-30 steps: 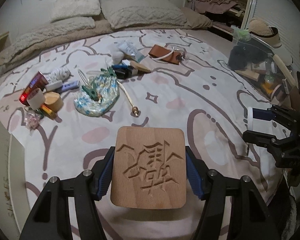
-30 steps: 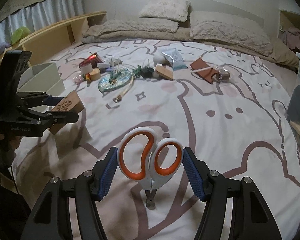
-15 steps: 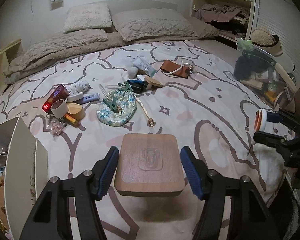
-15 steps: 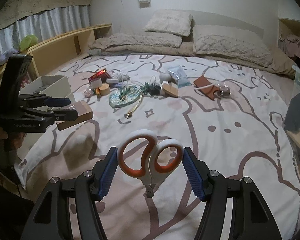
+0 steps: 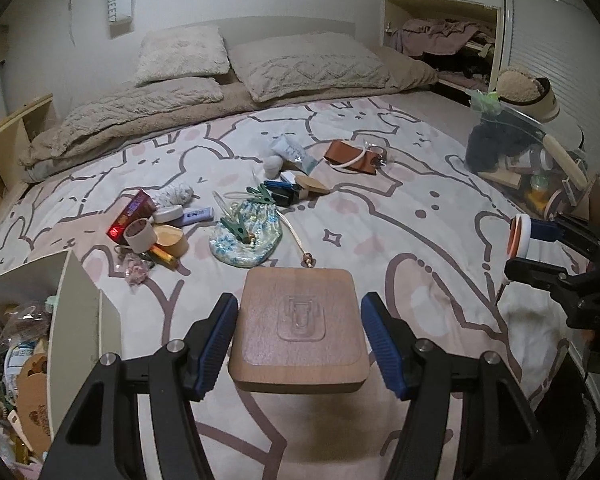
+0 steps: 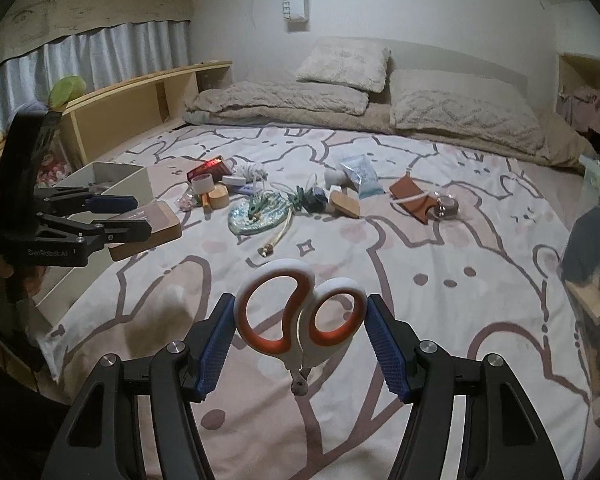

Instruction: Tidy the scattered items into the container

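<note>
My left gripper point(image 5: 300, 340) clamps a flat wooden block point(image 5: 298, 330) at lower centre; my right gripper point(image 6: 300, 340) pinches the orange handles of scissors point(image 6: 300, 322). The container point(image 5: 65, 304) sits lower left in the left view. Clutter point(image 5: 219, 216) lies mid-frame on the bed point(image 5: 420, 240), well apart.

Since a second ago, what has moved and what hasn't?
The left gripper has turned its wooden block from carved face up to lying flat and carried it toward the white container. The right gripper stays clamped on the scissors. The clutter on the bedspread is unmoved.
</note>
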{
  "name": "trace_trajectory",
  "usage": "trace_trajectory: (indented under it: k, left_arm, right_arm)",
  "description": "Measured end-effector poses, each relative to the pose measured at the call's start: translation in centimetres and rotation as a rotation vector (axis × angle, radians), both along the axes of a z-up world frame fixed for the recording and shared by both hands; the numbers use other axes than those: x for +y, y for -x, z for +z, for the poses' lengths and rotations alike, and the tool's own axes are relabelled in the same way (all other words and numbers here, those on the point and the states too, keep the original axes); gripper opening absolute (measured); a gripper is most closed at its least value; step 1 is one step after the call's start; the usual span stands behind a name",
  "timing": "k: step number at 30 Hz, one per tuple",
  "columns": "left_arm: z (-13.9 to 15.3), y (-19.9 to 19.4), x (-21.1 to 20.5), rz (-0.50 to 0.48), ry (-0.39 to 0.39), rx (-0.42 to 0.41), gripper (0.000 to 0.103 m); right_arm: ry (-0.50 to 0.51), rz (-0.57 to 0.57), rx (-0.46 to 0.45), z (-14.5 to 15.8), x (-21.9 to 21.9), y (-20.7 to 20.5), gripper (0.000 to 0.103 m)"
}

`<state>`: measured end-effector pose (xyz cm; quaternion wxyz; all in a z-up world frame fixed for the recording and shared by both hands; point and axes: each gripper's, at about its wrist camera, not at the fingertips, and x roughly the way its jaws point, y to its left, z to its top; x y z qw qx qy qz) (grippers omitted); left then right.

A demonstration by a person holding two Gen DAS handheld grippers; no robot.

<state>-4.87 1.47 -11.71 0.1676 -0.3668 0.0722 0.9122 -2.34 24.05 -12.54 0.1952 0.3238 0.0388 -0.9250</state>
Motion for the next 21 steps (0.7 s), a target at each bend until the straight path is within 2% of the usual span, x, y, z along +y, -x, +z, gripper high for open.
trace_trajectory:
  k: [9, 21]
  left_arm:
    - [2.4, -1.9, -1.9, 0.06, -0.014, 0.051, 0.064]
    - [3.3, -5.0, -2.5, 0.109, -0.003, 0.052, 0.064]
  right_arm:
    - [-0.011, 0.038, 0.082, 2.9, -1.6, -0.3, 0.065]
    - [-0.007, 0.102, 0.126, 4.5, -4.1, -1.1, 0.065]
